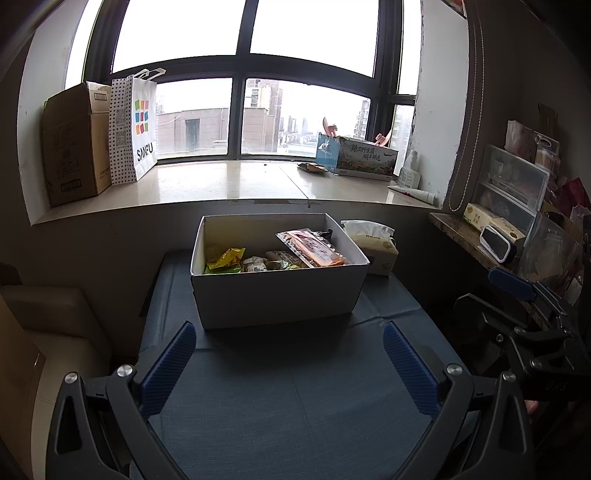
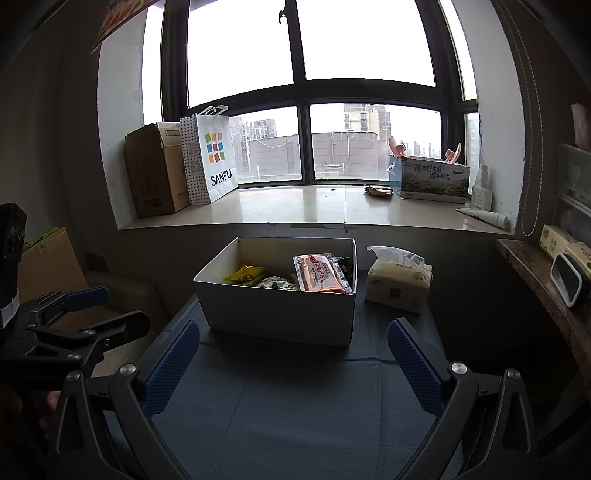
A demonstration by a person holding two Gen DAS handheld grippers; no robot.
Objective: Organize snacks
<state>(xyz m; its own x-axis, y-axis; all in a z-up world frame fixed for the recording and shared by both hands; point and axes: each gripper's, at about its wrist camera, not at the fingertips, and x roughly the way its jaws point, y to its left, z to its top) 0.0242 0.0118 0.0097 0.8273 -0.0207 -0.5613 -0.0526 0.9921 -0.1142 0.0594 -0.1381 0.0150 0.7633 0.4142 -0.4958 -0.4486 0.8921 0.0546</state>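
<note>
Snack packets (image 1: pixel 277 254) lie inside white box (image 1: pixel 273 295), straight ahead beyond both sets of fingertips. Orange-pink packet (image 2: pixel 319 273) leans at box's right side. No loose snacks visible on blue mat (image 1: pixel 295 398); sorting looks near finished. Left gripper (image 1: pixel 290 369) and right gripper (image 2: pixel 293 365) spread wide, holding nothing. Tissue pack (image 2: pixel 399 284) just right of box.

One white box (image 1: pixel 277 295), four snack packets, one tissue pack (image 1: pixel 376 245), two claws.

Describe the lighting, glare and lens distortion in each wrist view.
Left wrist view: the upper window panes are blown out white, the glossy stone sill carries glare, and the straight frames bow outward. Right wrist view: the same backlight leaves the white cardboard snack box front and the dark blue table mat dim; corners vignette black.
</note>
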